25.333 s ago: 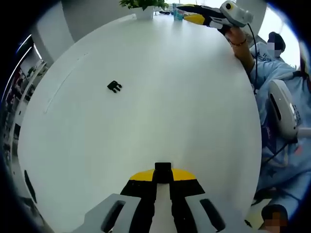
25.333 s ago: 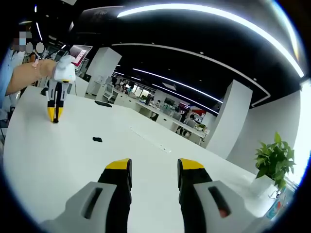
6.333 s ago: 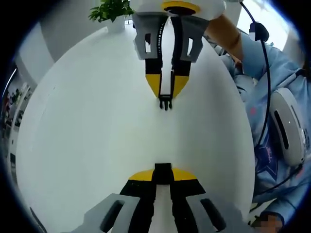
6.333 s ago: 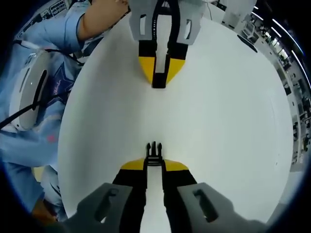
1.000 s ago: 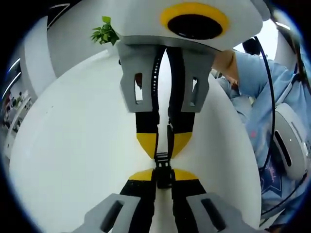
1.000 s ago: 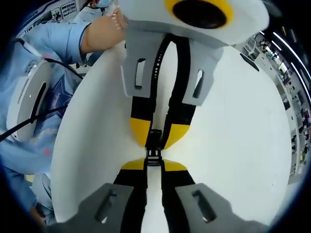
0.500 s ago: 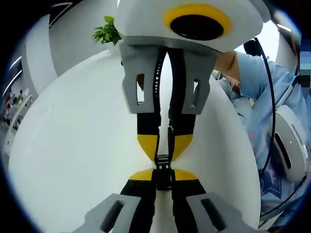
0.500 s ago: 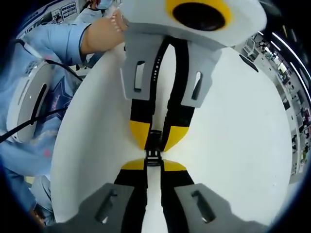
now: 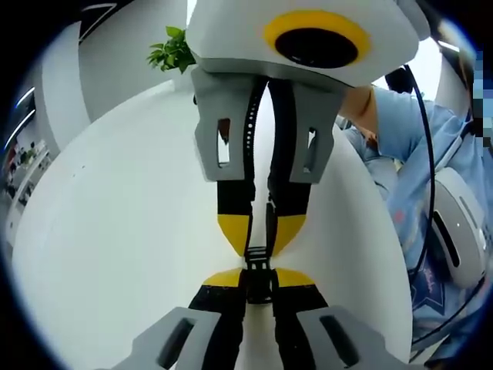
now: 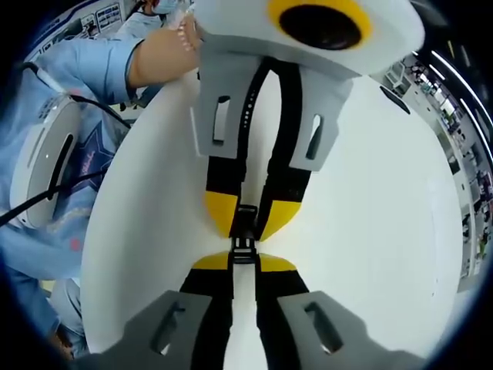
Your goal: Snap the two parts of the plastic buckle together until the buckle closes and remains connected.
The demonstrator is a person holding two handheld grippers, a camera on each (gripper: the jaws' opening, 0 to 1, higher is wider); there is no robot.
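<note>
Both grippers have their fingers clenched, each on one half of the black plastic buckle. In the left gripper view, the left gripper (image 9: pixel 258 279) rises from the bottom and pinches the socket part (image 9: pixel 259 282) between its yellow tips, and the right gripper (image 9: pixel 259 240) comes down from the top, tip to tip with it, holding the pronged part (image 9: pixel 258 256). The two parts touch end to end above the white table (image 9: pixel 115 231); if they are fully locked I cannot tell, because the yellow tips cover the joint.

In the right gripper view, the right gripper (image 10: pixel 243 262) holds the pronged part (image 10: pixel 243 248) and the left gripper (image 10: pixel 248 223) meets it from above with the socket part (image 10: pixel 246 220).

Around them, a green plant (image 9: pixel 171 52) stands at the far edge of the table. A person in a light blue sleeve (image 10: pixel 73 69) sits beside the table, with a hand (image 10: pixel 162 52) on the left gripper's grip. A white device with a black cable (image 10: pixel 54 158) hangs against the blue clothes.
</note>
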